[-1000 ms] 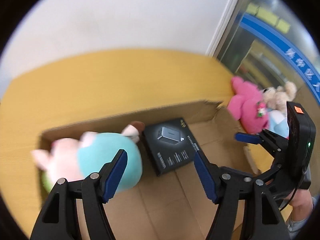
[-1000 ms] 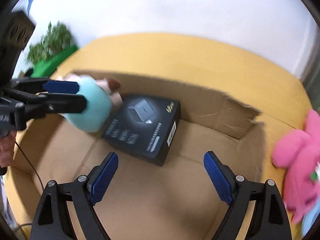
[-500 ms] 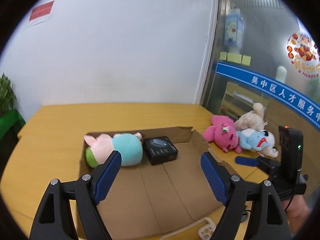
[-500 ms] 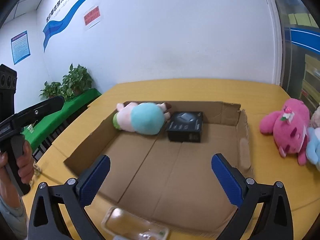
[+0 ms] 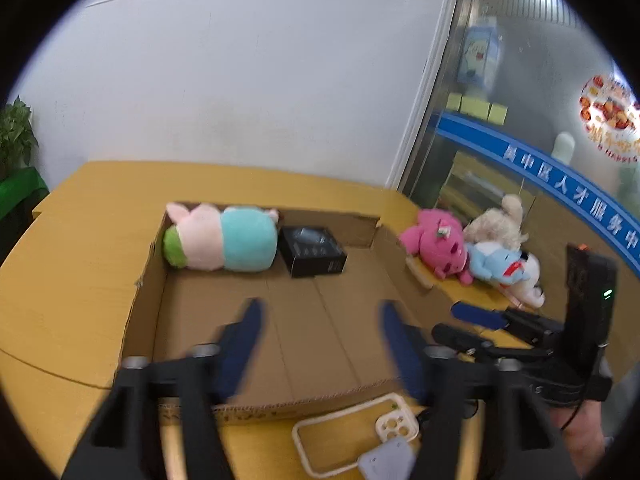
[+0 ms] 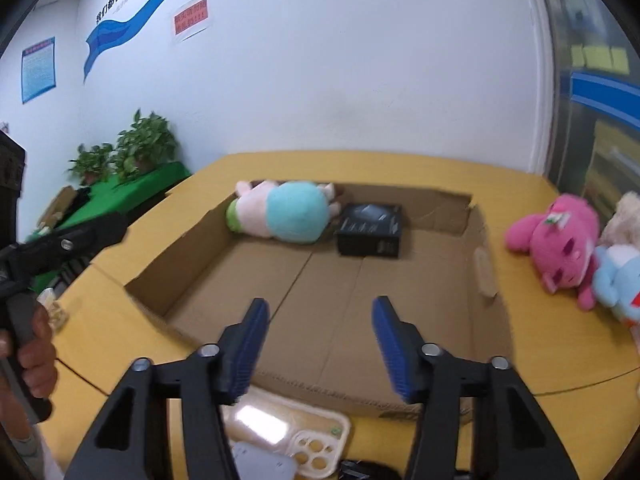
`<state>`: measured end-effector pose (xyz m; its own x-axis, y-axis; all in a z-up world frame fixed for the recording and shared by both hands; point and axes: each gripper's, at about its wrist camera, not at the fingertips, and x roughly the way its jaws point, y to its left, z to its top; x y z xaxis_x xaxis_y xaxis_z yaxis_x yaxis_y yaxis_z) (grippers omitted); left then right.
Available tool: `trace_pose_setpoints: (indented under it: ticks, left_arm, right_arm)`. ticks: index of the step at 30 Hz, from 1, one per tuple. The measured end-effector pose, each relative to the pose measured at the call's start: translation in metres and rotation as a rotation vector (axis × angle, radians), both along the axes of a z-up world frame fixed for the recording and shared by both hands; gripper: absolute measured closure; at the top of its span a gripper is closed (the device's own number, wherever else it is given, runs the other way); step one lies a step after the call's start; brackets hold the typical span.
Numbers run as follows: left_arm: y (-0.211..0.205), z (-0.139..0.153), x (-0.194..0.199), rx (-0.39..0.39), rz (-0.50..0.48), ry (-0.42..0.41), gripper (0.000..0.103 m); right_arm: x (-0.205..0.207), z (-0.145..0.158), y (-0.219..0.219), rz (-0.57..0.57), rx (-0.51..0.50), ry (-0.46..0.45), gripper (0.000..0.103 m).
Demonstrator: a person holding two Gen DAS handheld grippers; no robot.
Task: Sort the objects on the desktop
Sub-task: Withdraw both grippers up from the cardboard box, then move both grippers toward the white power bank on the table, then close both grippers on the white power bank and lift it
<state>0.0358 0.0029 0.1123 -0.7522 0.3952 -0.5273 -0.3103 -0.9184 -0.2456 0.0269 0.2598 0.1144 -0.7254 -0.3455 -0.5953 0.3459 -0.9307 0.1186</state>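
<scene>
Left wrist view first: my left gripper point(image 5: 320, 344) hung above the near end of the box point(image 5: 148, 276), its jaws spread wide and gripping nothing. I counted two things inside, both against the far wall: one pig plush point(image 5: 222, 242) lying on its side, and one black carton point(image 5: 312, 251) just beside it on the right. Outside the box, to the right, I counted three plush toys in a touching heap on the table point(image 5: 80, 280): one pink point(image 5: 438, 242), one cream point(image 5: 496, 226), one blue-and-white point(image 5: 506, 266). Near the bottom edge lay one clear phone case point(image 5: 356, 436), in front of the box, with a pale grey object overlapping its near corner. The right gripper point(image 5: 464, 324) showed at the right, seen side-on. The table was yellow wood; behind it stood a white wall and a glass partition with a blue band of characters.

Right wrist view: my right gripper point(image 6: 320, 336) was likewise wide open and empty, over the box's point(image 6: 200, 236) near edge. Same count inside: one pig plush point(image 6: 286, 214), one carton point(image 6: 370, 226). The pink toy point(image 6: 554, 242) sat right of the box, the blue one point(image 6: 616, 276) touching it, the cream one point(image 6: 622, 216) cut off by the edge. The phone case point(image 6: 280, 428) lay under the fingers. Two potted plants point(image 6: 124, 152) stood on a green stand at the left, below a white wall with one red notice and one blue poster.
</scene>
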Motion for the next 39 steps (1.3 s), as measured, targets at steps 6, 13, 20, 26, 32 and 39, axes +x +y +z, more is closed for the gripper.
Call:
trace_pose_setpoints:
  ticks: [6, 13, 20, 26, 32, 39]
  left_arm:
    - [-0.002, -0.027, 0.007, 0.055, -0.019, -0.098, 0.051]
    - [0.01, -0.071, 0.031, 0.054, -0.118, -0.225, 0.025]
    - [0.044, -0.124, 0.037, 0.089, -0.274, -0.413, 0.025]
    - [0.055, -0.155, 0.03, 0.174, -0.327, -0.534, 0.029]
    - [0.061, -0.159, 0.029, 0.159, -0.322, -0.522, 0.042]
    - [0.056, -0.163, 0.032, 0.151, -0.288, -0.53, 0.06]
  right_arm:
    - [0.024, -0.012, 0.005, 0.048, -0.016, 0.005, 0.005]
    - [0.077, -0.066, 0.007, 0.205, 0.003, -0.134, 0.005]
    - [0.12, -0.129, -0.022, 0.32, 0.101, -0.278, 0.006]
    - [0.121, -0.137, -0.045, 0.3, 0.194, -0.232, 0.014]
    - [0.121, -0.142, -0.051, 0.292, 0.23, -0.217, 0.024]
    - [0.124, -0.139, -0.047, 0.273, 0.192, -0.213, 0.027]
